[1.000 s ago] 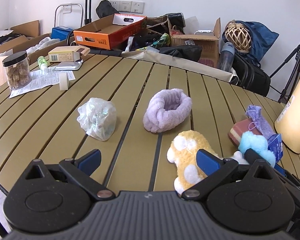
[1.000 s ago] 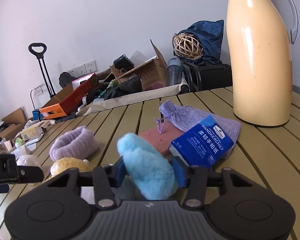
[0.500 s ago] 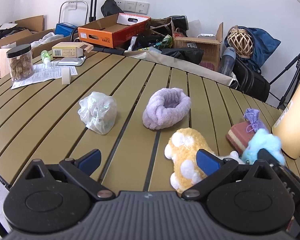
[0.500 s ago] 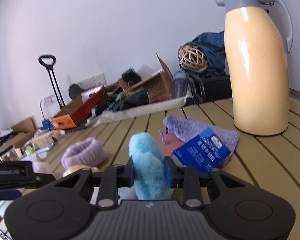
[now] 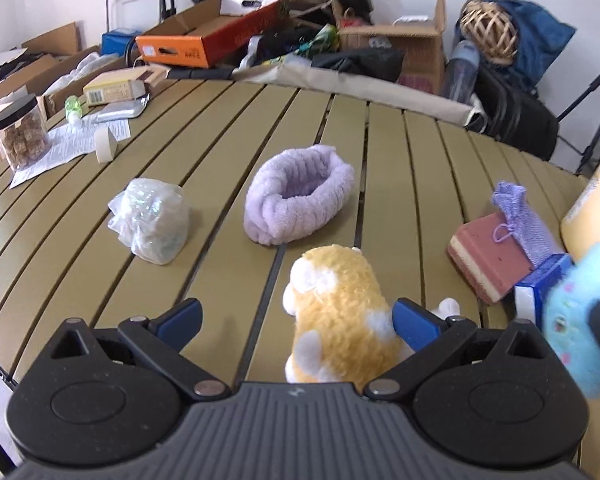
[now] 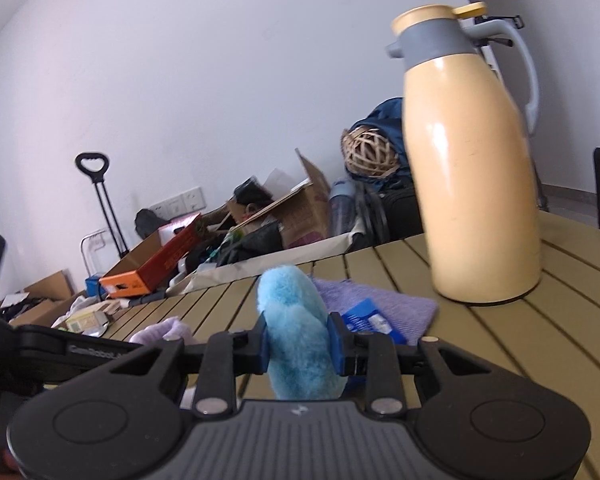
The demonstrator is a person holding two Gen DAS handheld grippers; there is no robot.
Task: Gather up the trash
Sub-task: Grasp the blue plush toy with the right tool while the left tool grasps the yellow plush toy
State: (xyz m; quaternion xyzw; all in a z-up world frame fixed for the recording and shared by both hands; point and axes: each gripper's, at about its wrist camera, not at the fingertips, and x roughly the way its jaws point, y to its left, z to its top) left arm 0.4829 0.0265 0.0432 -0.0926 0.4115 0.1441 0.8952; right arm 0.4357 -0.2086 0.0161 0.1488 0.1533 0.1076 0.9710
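A crumpled clear plastic bag point(image 5: 152, 220) lies on the slatted table point(image 5: 228, 128), to the left beyond my left gripper point(image 5: 298, 318). That gripper is open, and a yellow-and-white plush toy point(image 5: 340, 312) sits between its fingers, close against the right pad point(image 5: 414, 320). My right gripper point(image 6: 298, 340) is shut on a blue fluffy plush toy point(image 6: 296, 344), held clear of the table. The left wrist view shows the same blue toy point(image 5: 576, 320) at its right edge.
A lilac towelling band point(image 5: 298, 200) lies mid-table. On the right are a pink sponge point(image 5: 488, 260), a purple pouch point(image 6: 380, 304), a blue tissue pack point(image 6: 368, 320) and a tall cream thermos jug point(image 6: 472, 160). A jar point(image 5: 20, 136), papers and tape roll point(image 5: 104, 144) sit far left. Boxes clutter the floor.
My right gripper closed on the blue plush toy and raised it off the table. My left gripper shifted so the yellow plush now sits further between its fingers.
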